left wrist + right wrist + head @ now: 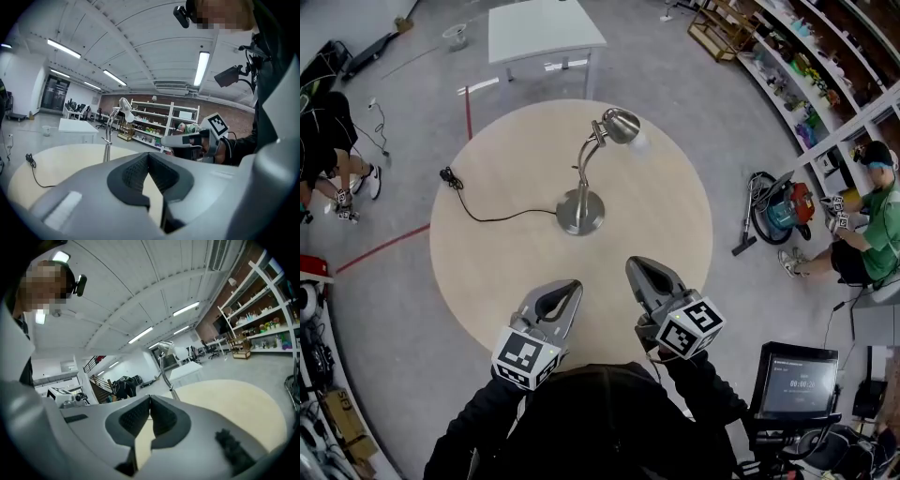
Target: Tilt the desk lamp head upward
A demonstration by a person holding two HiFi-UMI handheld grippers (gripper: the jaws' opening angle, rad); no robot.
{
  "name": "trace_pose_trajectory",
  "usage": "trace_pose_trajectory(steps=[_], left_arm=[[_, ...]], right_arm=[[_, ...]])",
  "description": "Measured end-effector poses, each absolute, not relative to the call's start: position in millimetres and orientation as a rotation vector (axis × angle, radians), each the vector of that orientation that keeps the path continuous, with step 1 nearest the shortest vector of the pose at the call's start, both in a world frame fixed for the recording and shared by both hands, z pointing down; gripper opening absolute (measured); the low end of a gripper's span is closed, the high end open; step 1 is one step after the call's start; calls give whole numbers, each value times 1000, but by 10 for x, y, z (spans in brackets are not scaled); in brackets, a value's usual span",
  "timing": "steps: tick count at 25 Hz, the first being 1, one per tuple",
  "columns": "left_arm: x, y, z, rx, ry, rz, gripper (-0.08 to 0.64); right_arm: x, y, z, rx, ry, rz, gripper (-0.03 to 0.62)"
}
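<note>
A chrome desk lamp [580,210] stands near the middle of the round wooden table [497,272], its gooseneck curving up to a head [622,125] that points right and down. My left gripper [573,287] and right gripper [635,266] hover side by side over the table's near edge, well short of the lamp's base. Both are shut, with nothing between their fingers. In the left gripper view the lamp [111,133] rises left of the closed jaws of the left gripper [148,155], and the right gripper's body [190,139] shows beyond. The right gripper view shows the lamp [165,363] just above the closed jaws of the right gripper [150,398].
The lamp's black cord [478,208] trails left across the table to a plug. A white table [544,33] stands behind, shelves [820,66] at the right, a vacuum cleaner [780,210] and a seated person [874,225] beside them. Another person [323,141] sits left. A monitor [794,380] is near right.
</note>
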State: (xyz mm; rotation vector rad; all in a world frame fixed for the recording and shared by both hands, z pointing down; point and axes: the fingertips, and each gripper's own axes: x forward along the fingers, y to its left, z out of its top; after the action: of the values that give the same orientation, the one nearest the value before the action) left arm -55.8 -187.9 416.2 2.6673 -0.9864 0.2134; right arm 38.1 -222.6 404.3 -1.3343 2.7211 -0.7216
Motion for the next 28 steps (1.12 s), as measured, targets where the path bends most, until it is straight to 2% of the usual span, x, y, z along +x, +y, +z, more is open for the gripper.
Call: trace_pose_trajectory(steps=[28], left_arm=[[-320, -1793, 4121, 2662, -855, 143, 8]], right_arm=[[153, -1873, 4053, -1375, 2828, -586, 6]])
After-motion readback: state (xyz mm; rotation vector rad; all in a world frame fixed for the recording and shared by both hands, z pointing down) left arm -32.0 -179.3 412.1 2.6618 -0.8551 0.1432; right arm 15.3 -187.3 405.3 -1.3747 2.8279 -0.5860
